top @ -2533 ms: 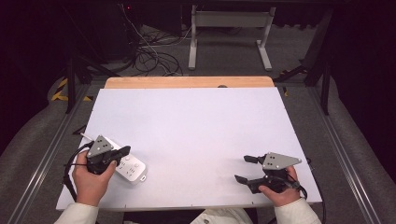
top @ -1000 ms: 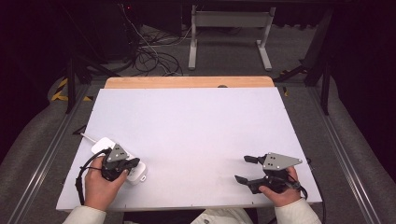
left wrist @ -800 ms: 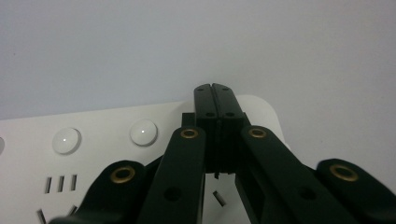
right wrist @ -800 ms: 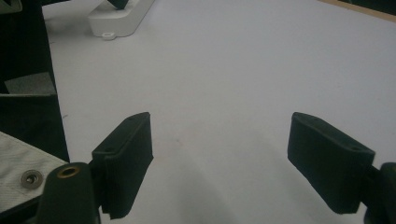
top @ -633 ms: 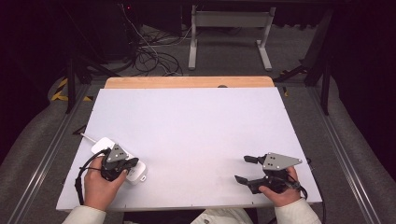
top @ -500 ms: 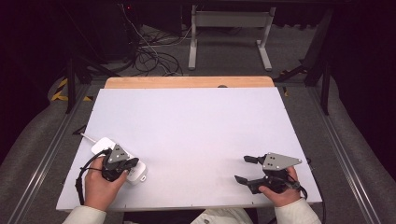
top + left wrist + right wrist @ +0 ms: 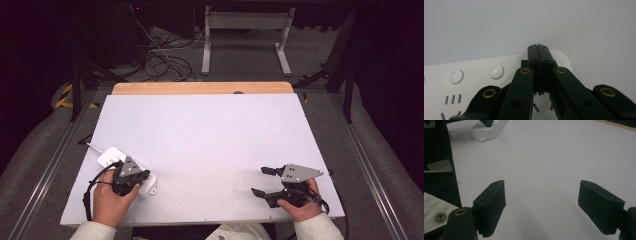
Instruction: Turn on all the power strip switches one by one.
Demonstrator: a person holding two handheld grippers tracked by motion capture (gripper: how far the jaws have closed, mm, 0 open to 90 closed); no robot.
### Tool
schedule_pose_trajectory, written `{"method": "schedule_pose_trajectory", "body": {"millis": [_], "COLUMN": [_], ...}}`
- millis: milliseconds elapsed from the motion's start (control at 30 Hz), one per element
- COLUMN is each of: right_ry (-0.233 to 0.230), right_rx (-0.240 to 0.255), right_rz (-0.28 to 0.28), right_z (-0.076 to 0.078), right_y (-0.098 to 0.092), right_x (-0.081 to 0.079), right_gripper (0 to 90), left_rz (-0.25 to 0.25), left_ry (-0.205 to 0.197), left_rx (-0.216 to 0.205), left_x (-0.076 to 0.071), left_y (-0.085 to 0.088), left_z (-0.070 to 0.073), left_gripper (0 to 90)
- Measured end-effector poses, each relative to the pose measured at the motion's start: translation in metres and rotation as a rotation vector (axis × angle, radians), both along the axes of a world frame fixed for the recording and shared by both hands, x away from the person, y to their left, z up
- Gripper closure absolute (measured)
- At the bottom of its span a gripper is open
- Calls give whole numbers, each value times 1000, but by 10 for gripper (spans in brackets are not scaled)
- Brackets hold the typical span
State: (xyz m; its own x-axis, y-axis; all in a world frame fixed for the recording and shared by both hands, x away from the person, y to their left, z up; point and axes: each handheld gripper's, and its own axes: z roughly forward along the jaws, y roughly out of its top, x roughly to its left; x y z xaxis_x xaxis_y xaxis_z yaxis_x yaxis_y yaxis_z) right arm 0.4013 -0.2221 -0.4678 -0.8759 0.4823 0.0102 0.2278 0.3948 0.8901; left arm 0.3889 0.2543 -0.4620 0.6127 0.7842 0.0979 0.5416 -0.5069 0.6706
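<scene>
A white power strip (image 7: 107, 157) lies near the table's front left corner. In the left gripper view its top (image 7: 474, 82) has round buttons and socket slots. My left gripper (image 7: 131, 176) is held over the strip's near end, pointing down at it. Its jaws are pressed together, with nothing between them, and their tips (image 7: 539, 48) sit at the strip's rounded end. My right gripper (image 7: 260, 180) rests low at the front right of the white table (image 7: 210, 135), open with nothing between its fingers. In the right gripper view my right gripper (image 7: 549, 205) faces bare tabletop, and the power strip (image 7: 489, 130) lies far off.
A wooden strip (image 7: 200, 88) runs along the table's far edge. Beyond it stand a metal frame (image 7: 245, 35) and loose cables (image 7: 160, 60) on the floor. Dark rails (image 7: 365, 165) flank the table on both sides.
Since the earliest frame my left hand has shifted a little right and nearer, onto the strip's near end. It has kept still over the last second. The right gripper has not moved.
</scene>
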Motion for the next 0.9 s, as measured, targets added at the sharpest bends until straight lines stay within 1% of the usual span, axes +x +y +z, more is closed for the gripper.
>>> {"method": "schedule_pose_trajectory", "body": {"millis": [33, 67, 100, 133, 167, 200, 233, 267, 333, 433, 467, 567, 600, 633, 667, 700, 767, 800, 867, 900], "right_ry": [0, 0, 0, 0, 1, 4, 4, 6, 6, 3, 2, 2, 2, 3, 3, 3, 1, 1, 1, 0], "right_rx": [-2, -2, -2, 0, 3, 3, 3, 1, -3, -2, 1, 2, 1, 1, -2, 3, 4, 4, 4, 4], "right_rz": [-1, 0, 0, 0, -5, -7, -7, -7, -2, -4, -5, -4, -3, -3, -4, -3, -4, -3, -2, -2], "right_z": [0, 0, 0, 0, 0, 0, 0, -1, -1, -1, 0, 0, 0, 0, 0, 0, 0, 0, 0, 0], "right_y": [0, 0, 0, -1, -2, -2, -2, -2, -1, -1, -1, -1, -1, -1, -1, -1, -2, -2, -1, -1], "right_x": [0, 0, 0, 0, 1, 1, 1, 2, 2, 1, 1, 0, 1, 1, 1, 1, 0, 0, 0, 0], "right_gripper": [226, 226, 226, 226, 226, 226, 226, 226, 226, 226, 226, 226, 226, 226, 226, 226, 226, 226, 226, 226], "left_rz": [-1, -14, -13, -20, -22, -26, -37, -47, -61, -79, -83, -106, -104, -109, -116, -124, -146, -156, -177, -189], "left_ry": [-17, -32, -39, -65, -109, -135, -150, -157, -148, -142, -147, -166, -182, -197, -210, -216, -232, -242, -249, -251], "left_rx": [-5, -37, -87, -125, -129, -144, -152, -155, -153, -172, -182, -253, -273, -287, -303, -323, -348, -349, -362, -371], "left_x": [-1, -2, -2, -4, -7, -11, -13, -14, -15, -16, -16, -19, -20, -22, -23, -24, -26, -27, -30, -31], "left_y": [1, 4, 7, 9, 10, 9, 8, 6, 3, 1, 1, 2, 1, 1, 0, -2, -5, -7, -12, -15], "left_z": [-1, -1, 1, 5, 12, 19, 24, 26, 26, 25, 25, 26, 27, 27, 28, 28, 28, 28, 28, 26], "left_gripper": [900, 900, 900, 900, 900, 900, 900, 900, 900, 900, 900, 893, 778, 701, 673, 615, 472, 428, 337, 311]}}
